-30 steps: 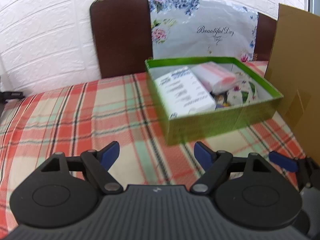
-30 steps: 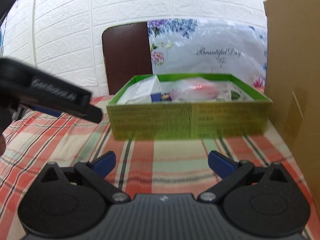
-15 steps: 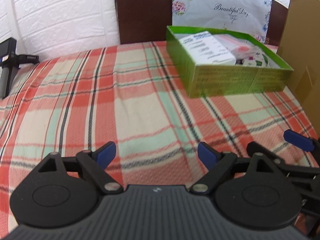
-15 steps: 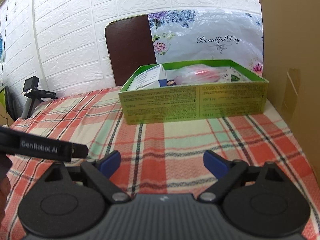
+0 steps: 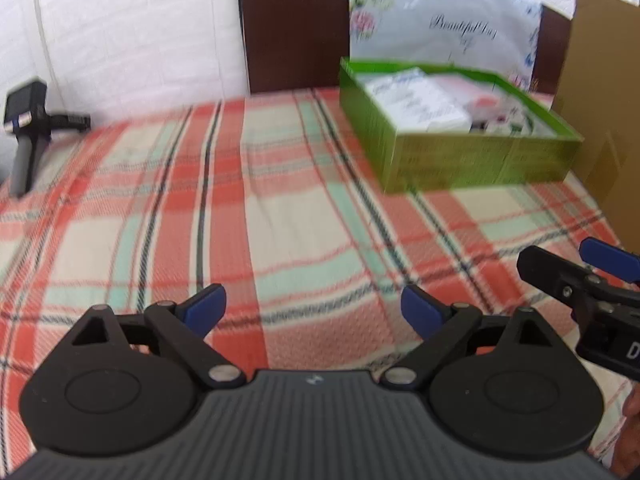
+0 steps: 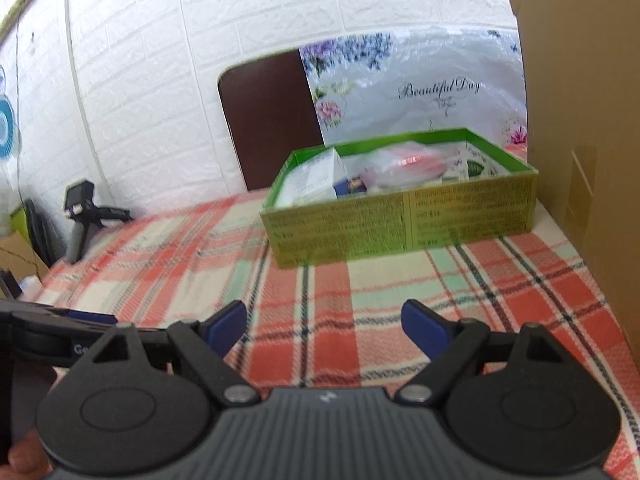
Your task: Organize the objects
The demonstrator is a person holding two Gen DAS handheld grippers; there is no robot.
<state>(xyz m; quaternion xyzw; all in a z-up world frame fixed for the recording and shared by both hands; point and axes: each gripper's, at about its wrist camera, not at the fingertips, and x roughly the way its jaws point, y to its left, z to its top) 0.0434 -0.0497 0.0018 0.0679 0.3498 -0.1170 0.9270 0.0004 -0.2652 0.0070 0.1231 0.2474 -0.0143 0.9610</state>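
An open green box (image 5: pixel 472 160) (image 6: pixel 400 220) stands at the back right of the plaid cloth (image 5: pixel 280 208). In it lie a white carton (image 5: pixel 416 100) (image 6: pixel 312 176) and a pink plastic packet (image 6: pixel 404 160). My left gripper (image 5: pixel 314 308) hovers over bare cloth well short of the box, its jaws opening with nothing between them. My right gripper (image 6: pixel 324 324) is also over bare cloth in front of the box, jaws closing a little but wide apart and empty. Its blue pad (image 5: pixel 608 258) shows at the right edge of the left wrist view.
A tall cardboard sheet (image 5: pixel 600 80) (image 6: pixel 580 100) stands right of the box. Behind it are a floral plastic bag (image 6: pixel 420 92) and a dark brown board (image 5: pixel 292 24) against the white brick wall. A black hand-held device (image 5: pixel 28 128) (image 6: pixel 84 208) sits at the cloth's far left.
Both grippers have drawn back from the green box, which now looks smaller and farther. The left jaws have spread wider; the right jaws have narrowed slightly. The left gripper dropped to the right view's lower left.
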